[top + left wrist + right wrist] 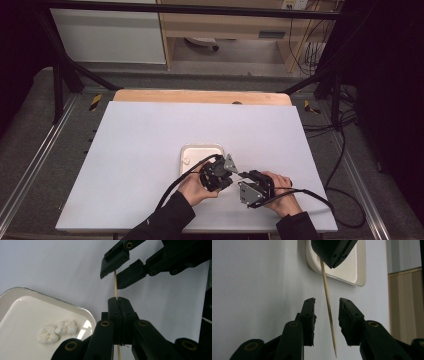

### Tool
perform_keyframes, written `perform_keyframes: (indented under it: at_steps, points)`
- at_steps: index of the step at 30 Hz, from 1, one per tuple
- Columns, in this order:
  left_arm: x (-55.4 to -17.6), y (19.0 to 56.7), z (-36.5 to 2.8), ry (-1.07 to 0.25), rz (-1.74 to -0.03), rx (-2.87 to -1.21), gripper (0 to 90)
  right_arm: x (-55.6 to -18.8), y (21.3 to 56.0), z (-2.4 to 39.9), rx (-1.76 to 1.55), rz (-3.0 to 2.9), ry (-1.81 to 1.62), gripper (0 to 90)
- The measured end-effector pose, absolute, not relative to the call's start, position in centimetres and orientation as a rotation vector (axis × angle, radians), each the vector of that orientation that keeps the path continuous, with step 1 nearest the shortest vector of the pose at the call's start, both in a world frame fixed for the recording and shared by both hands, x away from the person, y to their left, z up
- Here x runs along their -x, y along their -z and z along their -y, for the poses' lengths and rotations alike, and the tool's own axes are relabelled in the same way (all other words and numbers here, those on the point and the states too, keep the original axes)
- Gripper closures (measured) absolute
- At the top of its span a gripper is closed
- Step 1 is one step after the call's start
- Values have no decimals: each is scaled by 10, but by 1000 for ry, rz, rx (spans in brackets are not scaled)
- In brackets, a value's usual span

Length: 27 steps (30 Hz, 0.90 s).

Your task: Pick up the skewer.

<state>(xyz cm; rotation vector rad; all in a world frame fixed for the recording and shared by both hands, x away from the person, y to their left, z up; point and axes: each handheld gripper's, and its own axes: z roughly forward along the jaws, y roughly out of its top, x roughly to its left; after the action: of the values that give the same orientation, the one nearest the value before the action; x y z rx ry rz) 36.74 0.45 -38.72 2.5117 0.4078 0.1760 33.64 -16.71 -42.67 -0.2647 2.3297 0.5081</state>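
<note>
A thin wooden skewer [115, 287] sticks out of my left gripper [119, 301], whose jaws are shut on it. In the right gripper view the skewer [329, 315] runs down from the left gripper [332, 252] and passes between the jaws of my right gripper [327, 301]. A gap shows on each side of the stick, so the pads stand apart from it. In the high view both grippers meet near the table's front, left gripper [233, 174] beside right gripper [245, 176]. A white tray [15, 293] lies at the left, with white crumbly lumps [57, 331] in it.
The tray [192, 150] sits on a white board [150, 130] just behind the hands. A wooden table edge [200, 96] runs along the back. Black cables trail from both grippers toward the front and right.
</note>
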Motion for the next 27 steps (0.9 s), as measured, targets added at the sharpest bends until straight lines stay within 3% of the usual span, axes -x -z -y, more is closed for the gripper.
perform_keyframes:
  at_steps: [14, 27]
  points:
    - [-367, 389, -8, -159, -388, -2520, 888, -335, 429, 167, 284, -2342, -491, 863]
    - [-371, 387, -14, -152, -407, -2502, 871, -334, 429, 166, 293, -2334, -488, 894]
